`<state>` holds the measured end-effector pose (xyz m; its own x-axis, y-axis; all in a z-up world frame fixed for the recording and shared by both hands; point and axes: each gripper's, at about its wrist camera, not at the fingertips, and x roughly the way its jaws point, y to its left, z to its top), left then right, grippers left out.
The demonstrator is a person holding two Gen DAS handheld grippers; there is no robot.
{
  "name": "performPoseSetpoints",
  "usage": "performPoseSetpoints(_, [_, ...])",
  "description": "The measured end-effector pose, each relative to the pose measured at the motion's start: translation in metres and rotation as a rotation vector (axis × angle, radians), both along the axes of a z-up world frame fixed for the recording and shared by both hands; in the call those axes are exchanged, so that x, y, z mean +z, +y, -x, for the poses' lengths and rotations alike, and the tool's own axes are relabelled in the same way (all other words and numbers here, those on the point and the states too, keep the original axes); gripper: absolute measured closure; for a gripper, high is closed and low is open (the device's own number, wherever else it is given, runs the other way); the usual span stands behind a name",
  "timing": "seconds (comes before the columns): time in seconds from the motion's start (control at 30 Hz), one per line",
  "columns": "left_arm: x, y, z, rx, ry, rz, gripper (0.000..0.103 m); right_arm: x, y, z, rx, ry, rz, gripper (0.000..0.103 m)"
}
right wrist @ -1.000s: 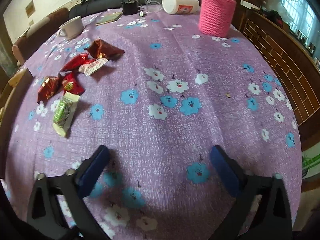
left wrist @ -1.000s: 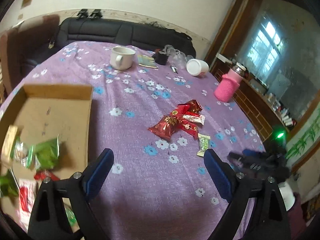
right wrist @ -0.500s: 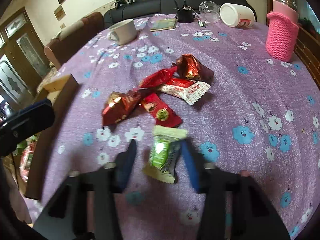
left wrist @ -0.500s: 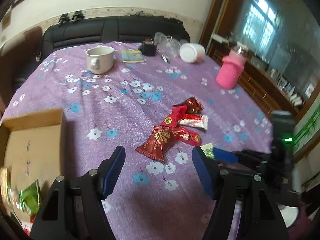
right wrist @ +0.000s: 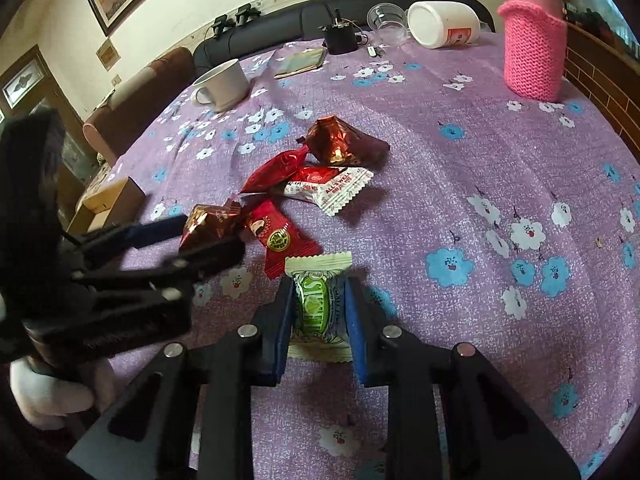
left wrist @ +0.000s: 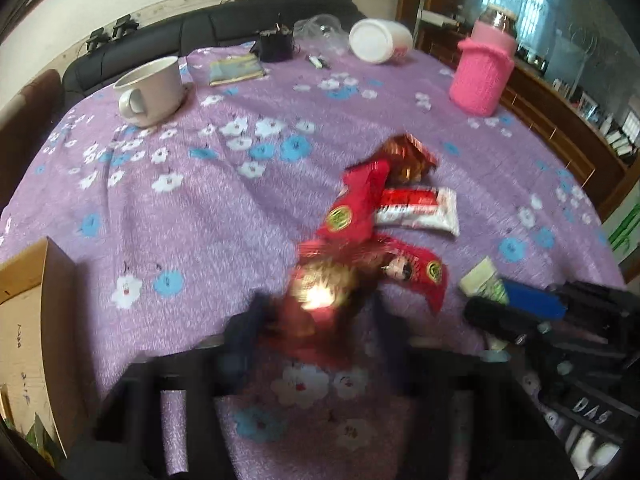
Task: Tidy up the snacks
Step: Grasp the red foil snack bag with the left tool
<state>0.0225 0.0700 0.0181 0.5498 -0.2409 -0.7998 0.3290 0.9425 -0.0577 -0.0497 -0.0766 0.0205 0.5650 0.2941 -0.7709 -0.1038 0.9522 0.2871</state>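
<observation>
A: Since the earlier frame both tools have come in from bare cloth to the snack pile. The right gripper (right wrist: 318, 312) is closing, its pads against a green candy packet (right wrist: 316, 304) lying flat on the purple tablecloth (right wrist: 520, 168).

B: And the left gripper (left wrist: 316, 320)?

A: Also closing, a dark red foil packet (left wrist: 316, 292) between its fingers; the view is blurred, so I cannot tell whether they press it yet. Other red packets (right wrist: 288, 236) lie just beyond. The cardboard box (left wrist: 36, 320) sits at the left edge.
</observation>
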Motion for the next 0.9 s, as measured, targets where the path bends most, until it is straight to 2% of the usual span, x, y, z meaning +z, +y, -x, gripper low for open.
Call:
performPoseSetpoints(0.07, [0.002,0.006,0.003,0.017,0.004,0.043,0.062,0.001,-0.001,0.001,-0.004,-0.006,-0.009,0.076])
performPoseSetpoints(0.13, [0.008,0.013,0.009,0.031,-0.005,0.076,0.069,0.004,-0.001,0.003,0.002,-0.020,-0.024,0.076])
performPoseSetpoints(0.47, [0.045,0.055,0.051,0.084,-0.066,0.206,0.069,0.012,0.009,0.011,0.040,-0.091,-0.046,0.076])
performPoseSetpoints(0.67, [0.065,0.111,0.080,0.166,-0.107,0.235,0.069,0.012,0.007,0.012,0.030,-0.098,-0.071,0.076])
performPoseSetpoints(0.9, [0.073,0.165,0.094,0.266,-0.141,0.225,0.069,0.016,0.005,0.021,-0.022,-0.151,-0.035,0.076])
